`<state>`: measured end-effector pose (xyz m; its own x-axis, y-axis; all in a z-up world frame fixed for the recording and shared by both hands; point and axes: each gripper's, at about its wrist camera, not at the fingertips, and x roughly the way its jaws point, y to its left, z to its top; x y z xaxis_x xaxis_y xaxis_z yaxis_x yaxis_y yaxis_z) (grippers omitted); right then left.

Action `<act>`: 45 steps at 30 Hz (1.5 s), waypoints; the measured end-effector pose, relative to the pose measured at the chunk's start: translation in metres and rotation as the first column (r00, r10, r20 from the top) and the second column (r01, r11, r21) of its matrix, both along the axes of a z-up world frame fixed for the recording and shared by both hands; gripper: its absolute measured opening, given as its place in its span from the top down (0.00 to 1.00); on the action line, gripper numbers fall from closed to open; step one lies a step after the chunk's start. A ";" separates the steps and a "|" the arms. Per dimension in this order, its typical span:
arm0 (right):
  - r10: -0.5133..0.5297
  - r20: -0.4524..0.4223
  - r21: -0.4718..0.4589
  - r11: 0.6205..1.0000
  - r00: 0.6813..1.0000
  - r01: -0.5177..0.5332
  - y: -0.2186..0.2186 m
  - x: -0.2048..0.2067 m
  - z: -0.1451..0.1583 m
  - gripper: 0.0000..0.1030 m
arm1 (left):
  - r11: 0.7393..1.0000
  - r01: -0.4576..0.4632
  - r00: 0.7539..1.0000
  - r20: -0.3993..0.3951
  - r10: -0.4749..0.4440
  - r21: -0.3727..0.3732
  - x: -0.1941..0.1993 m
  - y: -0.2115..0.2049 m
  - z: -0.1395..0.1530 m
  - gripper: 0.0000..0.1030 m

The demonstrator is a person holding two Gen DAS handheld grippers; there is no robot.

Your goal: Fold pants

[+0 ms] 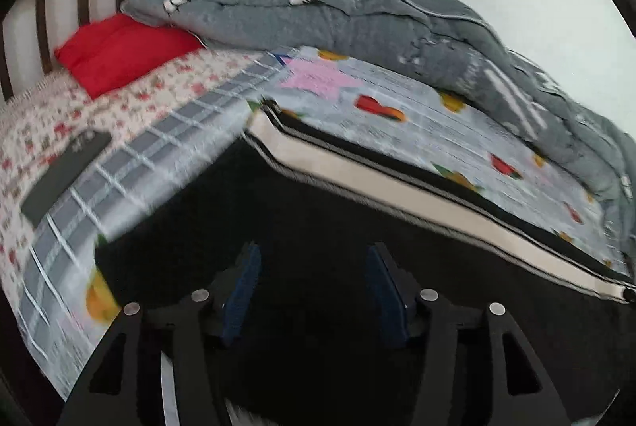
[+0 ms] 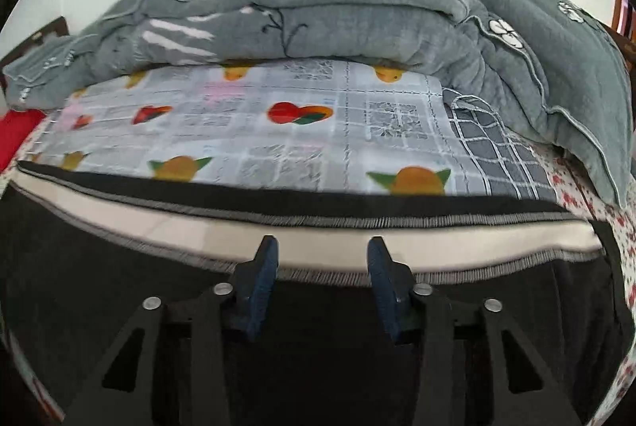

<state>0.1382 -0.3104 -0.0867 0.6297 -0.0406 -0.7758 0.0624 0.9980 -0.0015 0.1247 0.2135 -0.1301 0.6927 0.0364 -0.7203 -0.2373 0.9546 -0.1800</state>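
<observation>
Hovering over pants (image 2: 119, 287) hem, both grippers apart.

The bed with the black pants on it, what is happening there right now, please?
A person with a gripper in each hand is folding black pants with a cream side stripe on a bed. Both the left gripper and the right gripper are open above the fabric with nothing between the fingers. The pants lie flat on the fruit-patterned sheet. A grey quilt is bunched along the wall, and a red pillow lies by the headboard.
</observation>
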 end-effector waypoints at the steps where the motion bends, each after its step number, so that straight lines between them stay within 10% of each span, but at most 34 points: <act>1: -0.011 -0.001 0.006 1.000 1.000 0.011 0.002 -0.009 0.000 0.38 | 1.000 0.009 1.000 -0.008 -0.009 -0.006 -0.007 -0.003 -0.003 0.47; 14: -0.068 0.008 0.082 0.994 0.998 0.067 0.019 -0.064 -0.006 0.33 | 0.997 -0.032 0.999 -0.015 0.031 -0.065 -0.078 0.021 -0.028 0.47; 45: 0.008 -0.038 -0.010 1.000 0.999 -0.008 0.077 -0.078 -0.012 0.33 | 0.991 -0.103 0.994 0.016 0.105 -0.081 -0.051 0.078 -0.037 0.46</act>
